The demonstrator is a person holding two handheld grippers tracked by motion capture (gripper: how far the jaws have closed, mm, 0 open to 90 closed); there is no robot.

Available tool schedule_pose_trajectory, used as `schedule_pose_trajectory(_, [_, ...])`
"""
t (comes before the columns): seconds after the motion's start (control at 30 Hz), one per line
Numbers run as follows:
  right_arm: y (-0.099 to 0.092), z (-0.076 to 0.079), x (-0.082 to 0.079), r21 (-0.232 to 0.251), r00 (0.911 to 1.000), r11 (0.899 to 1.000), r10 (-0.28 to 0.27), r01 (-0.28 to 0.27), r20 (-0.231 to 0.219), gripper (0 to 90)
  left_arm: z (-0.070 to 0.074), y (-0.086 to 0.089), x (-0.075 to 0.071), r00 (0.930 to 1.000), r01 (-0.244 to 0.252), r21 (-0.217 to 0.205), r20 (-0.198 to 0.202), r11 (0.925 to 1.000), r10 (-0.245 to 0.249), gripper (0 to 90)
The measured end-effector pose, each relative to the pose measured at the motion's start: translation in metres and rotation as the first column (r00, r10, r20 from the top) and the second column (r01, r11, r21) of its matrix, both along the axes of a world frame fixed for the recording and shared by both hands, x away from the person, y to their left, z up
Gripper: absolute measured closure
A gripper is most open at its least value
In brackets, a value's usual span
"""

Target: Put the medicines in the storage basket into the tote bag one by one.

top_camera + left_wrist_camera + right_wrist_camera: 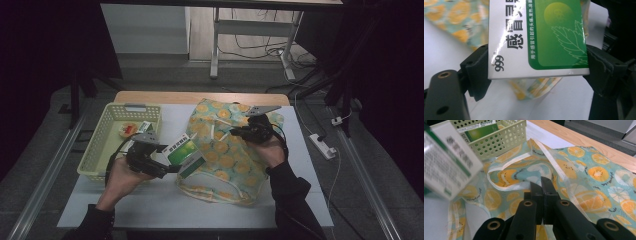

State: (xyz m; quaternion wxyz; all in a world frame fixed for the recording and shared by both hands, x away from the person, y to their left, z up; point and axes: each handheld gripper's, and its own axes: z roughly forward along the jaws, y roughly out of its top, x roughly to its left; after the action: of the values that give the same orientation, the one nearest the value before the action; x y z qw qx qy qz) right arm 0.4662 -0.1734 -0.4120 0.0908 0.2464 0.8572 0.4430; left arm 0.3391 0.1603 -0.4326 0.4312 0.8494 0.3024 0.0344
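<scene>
Left hand-held gripper (172, 167) clamped across the green-and-white medicine box (186, 152), pads pressing on both side faces, box carried in the air just off the near-left edge of the fruit-print fabric bag (227, 150). Right hand-held gripper (235, 132) pinched shut on the bag's cloth near its mouth, seemingly holding the top layer. Looks like loading the box into the bag. Best done by lifting the pinched cloth higher to open a real gap, then leading with the box's narrow end, kept low and level, sliding under the white-trimmed rim (524, 157). No letting go until well inside. Worth watching: the loose handle loops (499, 173) lying across the opening, easy to snag a corner. Room on the left is tight, perforated basket (97, 145) just beside the left hand, another box (477, 131) inside it. Open surface (150, 200) in front, toward the person; far wooden edge (165, 97) well behind the bag.
</scene>
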Motion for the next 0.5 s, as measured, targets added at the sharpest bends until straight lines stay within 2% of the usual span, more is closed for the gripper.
schedule_pose_trajectory(0.13, [0.000, 0.001, -0.001, 0.002, 1.0000, 1.000, 0.002, -0.002, 0.004, 89.9, -0.006, -0.015, 0.003, 0.9994, 0.028, 0.010, -0.020, 0.9996, -0.028, 16.9])
schedule_pose_trajectory(0.5, [0.000, 0.000, -0.001, 0.008, 1.0000, 1.000, 0.002, -0.002, 0.003, 89.9, -0.018, -0.052, 0.011, 0.9966, 0.077, 0.050, -0.033, 0.9958, -0.075, 16.9])
